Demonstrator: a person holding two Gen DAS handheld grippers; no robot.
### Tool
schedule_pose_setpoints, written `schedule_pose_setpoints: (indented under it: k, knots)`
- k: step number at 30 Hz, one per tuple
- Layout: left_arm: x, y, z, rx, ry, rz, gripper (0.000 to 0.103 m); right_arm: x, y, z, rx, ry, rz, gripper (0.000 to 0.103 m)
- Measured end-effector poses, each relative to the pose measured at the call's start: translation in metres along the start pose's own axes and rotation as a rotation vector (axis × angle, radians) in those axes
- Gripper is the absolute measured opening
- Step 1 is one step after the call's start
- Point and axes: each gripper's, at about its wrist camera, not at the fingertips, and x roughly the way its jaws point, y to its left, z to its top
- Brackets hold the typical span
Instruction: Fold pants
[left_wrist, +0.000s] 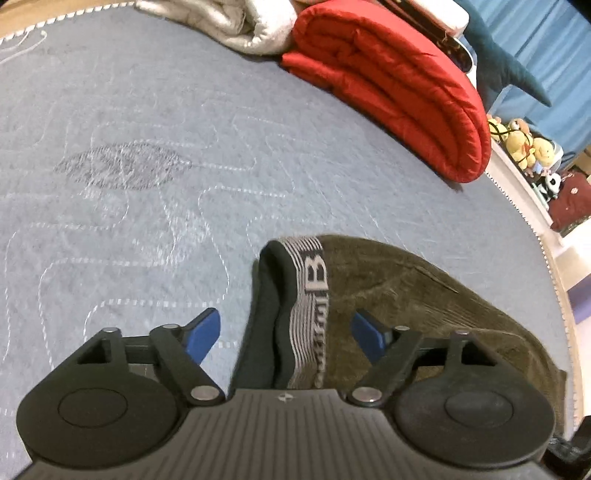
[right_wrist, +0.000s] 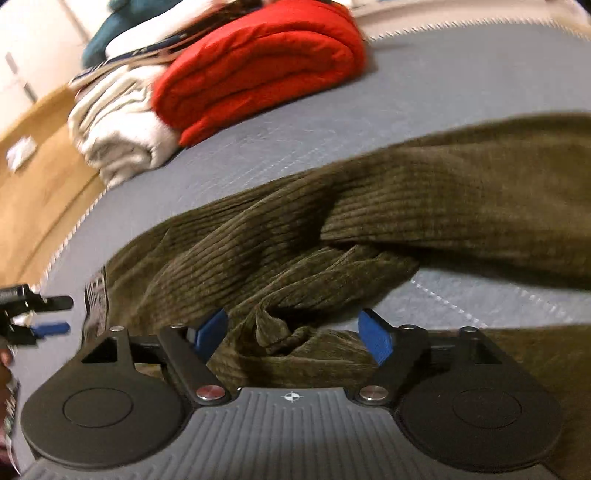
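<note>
Olive corduroy pants (left_wrist: 424, 295) lie on a blue-grey quilted bed cover (left_wrist: 147, 110). Their grey striped waistband (left_wrist: 310, 280) with a large letter B runs up between the blue fingers of my left gripper (left_wrist: 288, 328), which stands open with both pads clear of the band. In the right wrist view the pants (right_wrist: 424, 206) stretch across the bed. A rumpled fold of them sits between the fingers of my right gripper (right_wrist: 293, 332), which is open too. The left gripper (right_wrist: 51, 314) shows at the left edge beside the waistband (right_wrist: 98, 299).
A folded red quilt (left_wrist: 399, 92) and a pale rolled blanket (left_wrist: 240, 22) lie at the far side of the bed. Plush toys (left_wrist: 524, 144) sit on a ledge past the right bed edge. Wooden floor (right_wrist: 40, 173) shows beyond the bed's left edge.
</note>
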Motion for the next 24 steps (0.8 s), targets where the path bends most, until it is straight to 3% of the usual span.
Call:
schedule_pose_setpoints:
  k: [1, 3, 4, 8, 9, 10, 11, 12, 13, 15, 18, 21, 24]
  knots:
    - [0.006, -0.002, 0.0, 0.015, -0.005, 0.01, 0.087, 0.001, 0.001, 0.001, 0.0, -0.002, -0.001, 0.079]
    - [0.018, -0.006, -0.003, 0.037, 0.0, 0.015, 0.087, 0.005, 0.008, -0.003, -0.004, -0.011, -0.015, 0.064]
    - [0.023, -0.007, -0.005, 0.042, 0.002, 0.007, 0.087, 0.006, 0.01, -0.004, -0.006, -0.02, -0.038, 0.051]
    - [0.04, -0.017, -0.013, 0.121, 0.005, -0.008, 0.086, 0.007, 0.012, -0.011, 0.002, -0.038, -0.04, 0.023]
    - [0.043, -0.021, -0.016, 0.158, 0.001, 0.006, 0.085, 0.007, 0.017, -0.011, -0.007, -0.048, -0.05, 0.021]
    - [0.044, -0.023, -0.017, 0.189, -0.011, 0.014, 0.076, 0.004, 0.021, -0.013, -0.009, -0.062, -0.059, 0.017]
    - [0.043, -0.025, -0.019, 0.215, -0.014, 0.013, 0.059, 0.003, 0.025, -0.014, -0.006, -0.072, -0.068, 0.015]
    - [0.042, -0.026, -0.018, 0.232, -0.016, 0.012, 0.052, 0.002, 0.028, -0.016, -0.002, -0.082, -0.077, 0.015]
    - [0.038, -0.025, -0.015, 0.229, -0.024, -0.005, 0.035, -0.001, 0.032, -0.019, -0.001, -0.094, -0.087, 0.014]
    - [0.025, -0.018, -0.007, 0.191, -0.055, -0.042, 0.021, -0.005, 0.04, -0.023, 0.0, -0.13, -0.11, 0.013]
    - [0.005, -0.014, 0.004, 0.178, -0.124, -0.033, 0.02, -0.024, 0.062, -0.035, 0.003, -0.226, -0.144, 0.012]
    - [0.006, -0.011, 0.004, 0.15, -0.088, 0.015, 0.02, -0.04, 0.093, -0.053, -0.045, -0.301, -0.151, 0.012]
    - [0.012, -0.002, 0.0, 0.094, -0.038, 0.087, 0.021, -0.033, 0.1, -0.065, -0.013, -0.25, -0.18, 0.012]
